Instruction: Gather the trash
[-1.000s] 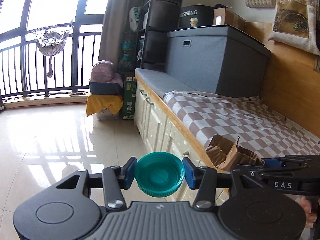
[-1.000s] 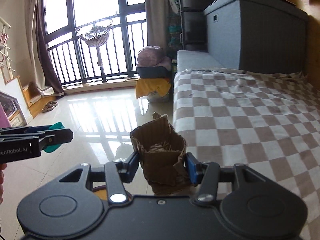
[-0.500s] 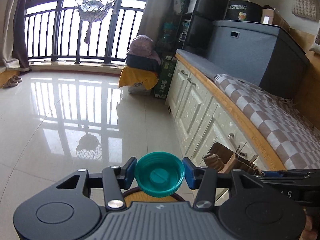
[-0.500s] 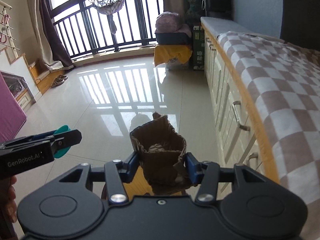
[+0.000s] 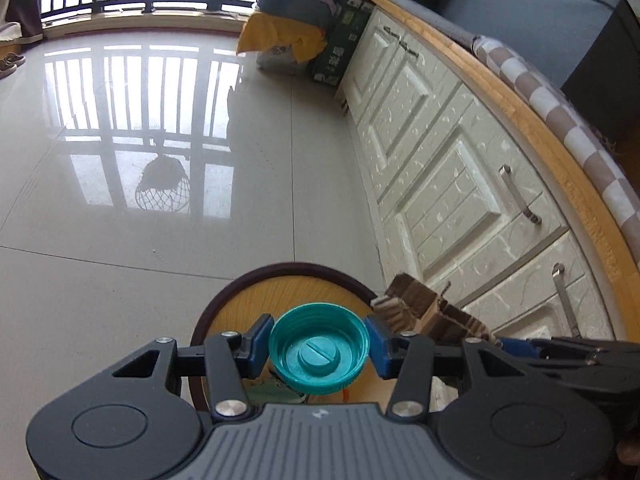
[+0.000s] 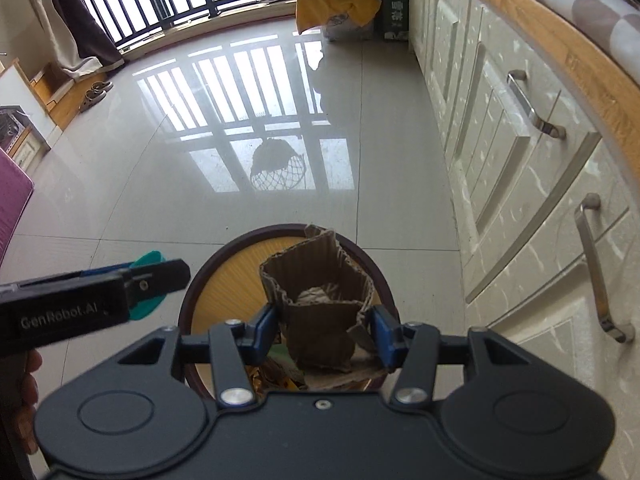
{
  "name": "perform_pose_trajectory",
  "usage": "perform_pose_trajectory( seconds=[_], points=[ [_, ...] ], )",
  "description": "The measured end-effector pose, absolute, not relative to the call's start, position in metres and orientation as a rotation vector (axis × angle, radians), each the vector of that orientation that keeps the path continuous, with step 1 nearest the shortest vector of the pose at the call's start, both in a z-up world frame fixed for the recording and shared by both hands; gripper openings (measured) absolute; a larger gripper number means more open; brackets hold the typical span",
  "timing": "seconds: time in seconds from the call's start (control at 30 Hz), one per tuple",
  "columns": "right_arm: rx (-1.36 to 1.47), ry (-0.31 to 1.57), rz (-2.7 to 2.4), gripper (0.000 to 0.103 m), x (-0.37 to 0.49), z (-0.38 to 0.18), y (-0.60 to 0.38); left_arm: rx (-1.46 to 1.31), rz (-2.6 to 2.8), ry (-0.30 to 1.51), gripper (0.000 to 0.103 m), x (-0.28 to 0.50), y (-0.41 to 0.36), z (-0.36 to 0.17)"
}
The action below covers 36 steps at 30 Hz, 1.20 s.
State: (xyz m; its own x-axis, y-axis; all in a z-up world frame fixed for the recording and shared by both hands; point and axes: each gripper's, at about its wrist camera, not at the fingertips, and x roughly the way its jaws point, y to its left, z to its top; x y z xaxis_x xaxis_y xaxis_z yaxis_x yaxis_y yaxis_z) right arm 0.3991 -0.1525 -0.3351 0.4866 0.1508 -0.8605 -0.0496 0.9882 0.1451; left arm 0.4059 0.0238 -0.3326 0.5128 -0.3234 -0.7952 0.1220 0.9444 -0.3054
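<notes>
My left gripper (image 5: 319,350) is shut on a teal plastic lid (image 5: 319,354), its hollow side facing the camera. My right gripper (image 6: 326,330) is shut on a crumpled piece of brown corrugated cardboard (image 6: 320,300) with a paper wad inside. Both hang over a round waste bin (image 5: 256,292) with a dark brown rim and yellow wooden inner wall; some wrappers lie at its bottom. In the right wrist view the bin (image 6: 216,280) sits directly under the cardboard, and the left gripper (image 6: 160,276) with the teal lid (image 6: 146,308) reaches in from the left. The cardboard (image 5: 424,312) shows at the right in the left wrist view.
The bin stands on glossy beige floor tiles (image 6: 240,140). White cabinet drawers with metal handles (image 6: 532,108) run along the right under a wooden edge and a checked cover (image 5: 560,120). A yellow cloth-covered pile (image 5: 280,36) and a green box stand near the balcony railing.
Both grippers have tilted down and sunk from bed height towards the floor, keeping the lid and the cardboard. The bin has come into view right beneath them.
</notes>
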Motion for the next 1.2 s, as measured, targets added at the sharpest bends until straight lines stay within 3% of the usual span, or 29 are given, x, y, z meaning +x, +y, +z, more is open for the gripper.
perform_pose_trajectory(
  seconds=[0.23, 0.53, 0.67, 0.8, 1.2],
  points=[
    [0.167, 1.12, 0.118, 0.052, 0.417, -0.356, -0.164, -0.091, -0.356, 1.186, 0.05, 0.404, 0.007, -0.393],
    [0.195, 1.172, 0.139, 0.053, 0.431, -0.372, -0.156, -0.08, -0.413, 1.244, 0.051, 0.404, 0.002, -0.407],
    [0.211, 1.161, 0.146, 0.056, 0.436, -0.374, -0.152, -0.077, -0.419, 1.278, 0.078, 0.405, -0.002, -0.413],
    [0.264, 1.137, 0.144, 0.062, 0.442, -0.376, -0.152, -0.079, -0.394, 1.294, 0.088, 0.405, 0.003, -0.415],
    [0.22, 1.176, 0.14, 0.086, 0.442, -0.389, -0.155, -0.085, -0.358, 1.311, 0.101, 0.407, 0.006, -0.415]
  ],
)
